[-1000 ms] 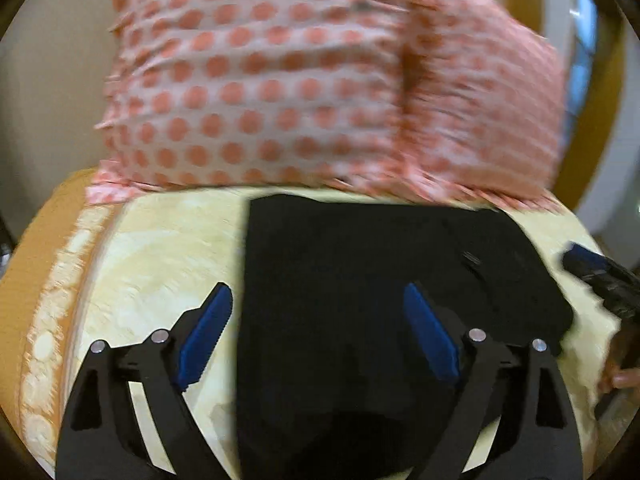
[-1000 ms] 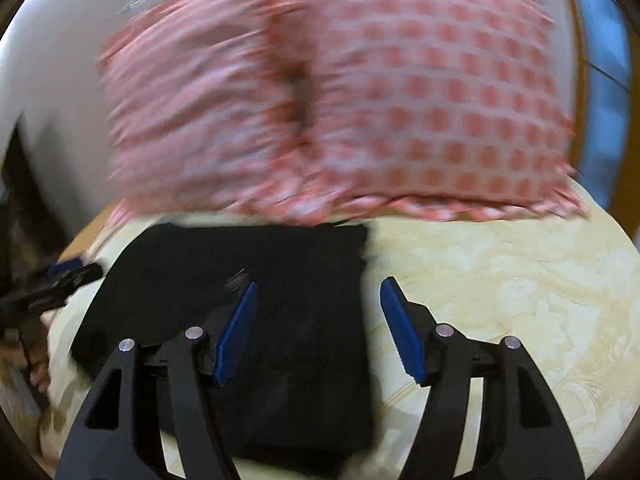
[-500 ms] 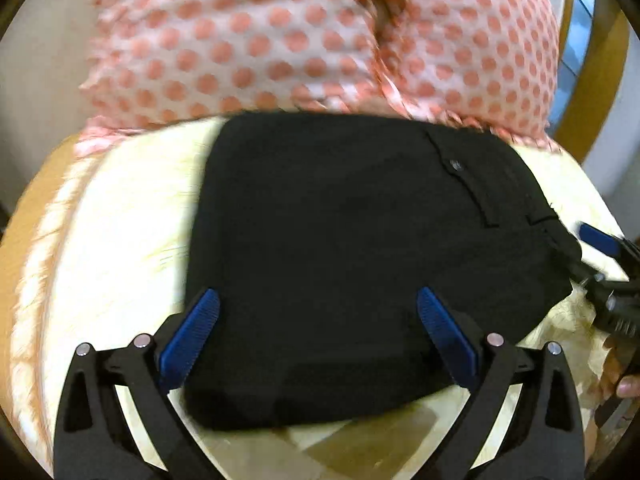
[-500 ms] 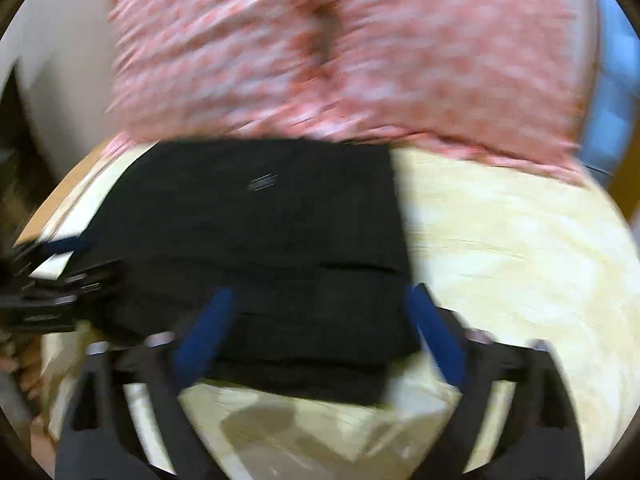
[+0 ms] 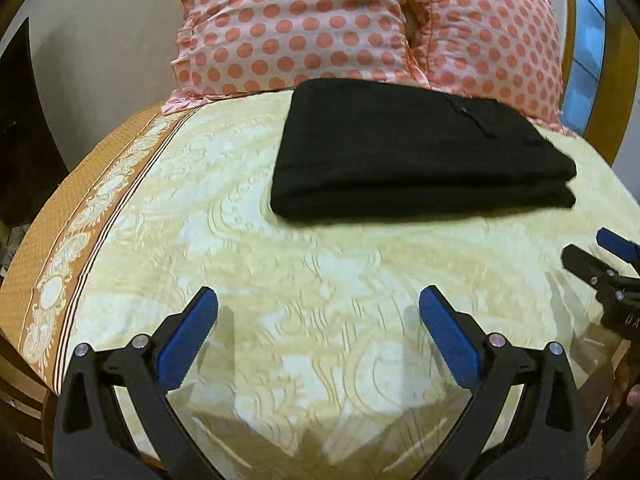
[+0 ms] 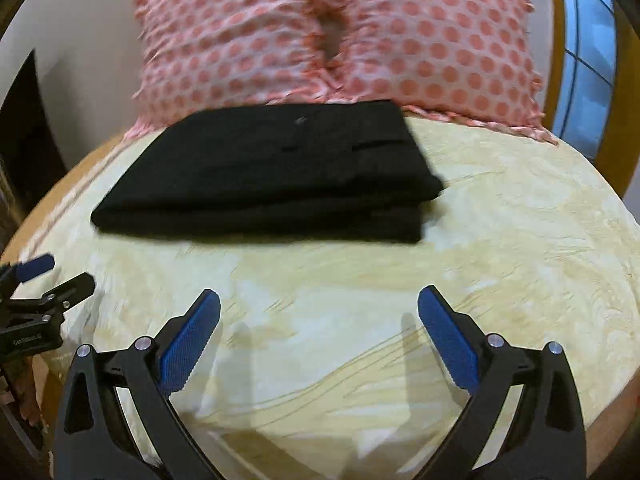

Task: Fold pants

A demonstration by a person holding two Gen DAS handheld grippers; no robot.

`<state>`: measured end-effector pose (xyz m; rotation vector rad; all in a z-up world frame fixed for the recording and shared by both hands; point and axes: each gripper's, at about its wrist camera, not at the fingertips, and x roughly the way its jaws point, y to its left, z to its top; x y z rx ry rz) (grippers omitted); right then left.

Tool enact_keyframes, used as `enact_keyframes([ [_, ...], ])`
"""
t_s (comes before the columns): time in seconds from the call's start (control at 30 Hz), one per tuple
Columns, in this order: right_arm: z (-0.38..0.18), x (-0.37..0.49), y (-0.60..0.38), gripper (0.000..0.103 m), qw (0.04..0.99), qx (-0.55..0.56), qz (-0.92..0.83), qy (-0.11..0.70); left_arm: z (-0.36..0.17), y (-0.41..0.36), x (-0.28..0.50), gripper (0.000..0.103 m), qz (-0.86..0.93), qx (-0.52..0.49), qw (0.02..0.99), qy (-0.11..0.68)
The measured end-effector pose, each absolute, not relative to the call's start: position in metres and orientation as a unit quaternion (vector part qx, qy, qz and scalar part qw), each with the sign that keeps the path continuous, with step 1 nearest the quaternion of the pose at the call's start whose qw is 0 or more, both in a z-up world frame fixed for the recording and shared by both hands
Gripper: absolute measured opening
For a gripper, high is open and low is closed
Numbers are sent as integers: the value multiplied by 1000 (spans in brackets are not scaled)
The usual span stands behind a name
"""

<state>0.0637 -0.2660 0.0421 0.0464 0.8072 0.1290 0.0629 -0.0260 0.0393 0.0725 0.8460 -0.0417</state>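
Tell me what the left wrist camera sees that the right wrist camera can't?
Only the left wrist view shows the sheet's orange patterned border clearly, and the right gripper poking in from the side.

Only the right wrist view shows the left gripper at its edge, and two slit pockets on the pants.

Both show the folded black pants lying on the cream patterned bedsheet, touching two pink polka-dot pillows. Each camera's own blue-padded gripper is open and empty, short of the pants.

Right tool body: white letters, perhaps "DA"; rest unreadable.
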Motion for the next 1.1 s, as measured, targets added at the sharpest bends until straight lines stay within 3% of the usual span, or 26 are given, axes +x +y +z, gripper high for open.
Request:
enact_keyframes([
  [1.1, 31, 41, -247, 102, 938, 15, 26, 345, 27, -33, 37, 101, -42, 28, 935, 351],
])
